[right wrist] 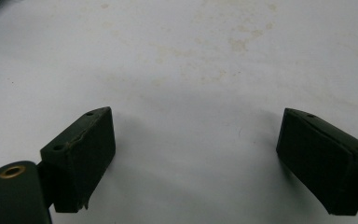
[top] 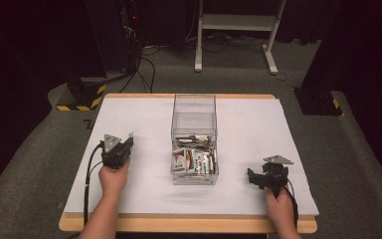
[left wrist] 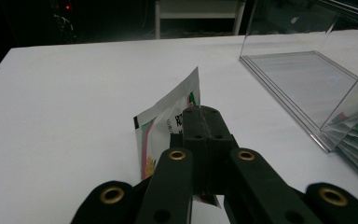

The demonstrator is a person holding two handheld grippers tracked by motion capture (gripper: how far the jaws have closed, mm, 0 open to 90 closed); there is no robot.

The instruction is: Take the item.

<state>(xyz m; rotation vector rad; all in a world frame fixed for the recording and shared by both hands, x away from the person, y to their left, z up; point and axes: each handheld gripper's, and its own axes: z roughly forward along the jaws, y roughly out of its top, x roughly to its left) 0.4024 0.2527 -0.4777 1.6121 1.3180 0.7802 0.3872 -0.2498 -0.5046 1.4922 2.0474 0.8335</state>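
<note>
Two grippers work over the white table [top: 144, 194]. At the left, the left gripper [left wrist: 204, 122] has its jaws clenched on a small printed sachet [left wrist: 168, 119], holding it upright above the tabletop, well left of the clear box [top: 194, 144] of sachets in the middle. At the right, the right gripper [right wrist: 193, 154] rests with jaws spread wide, nothing between them.
</note>
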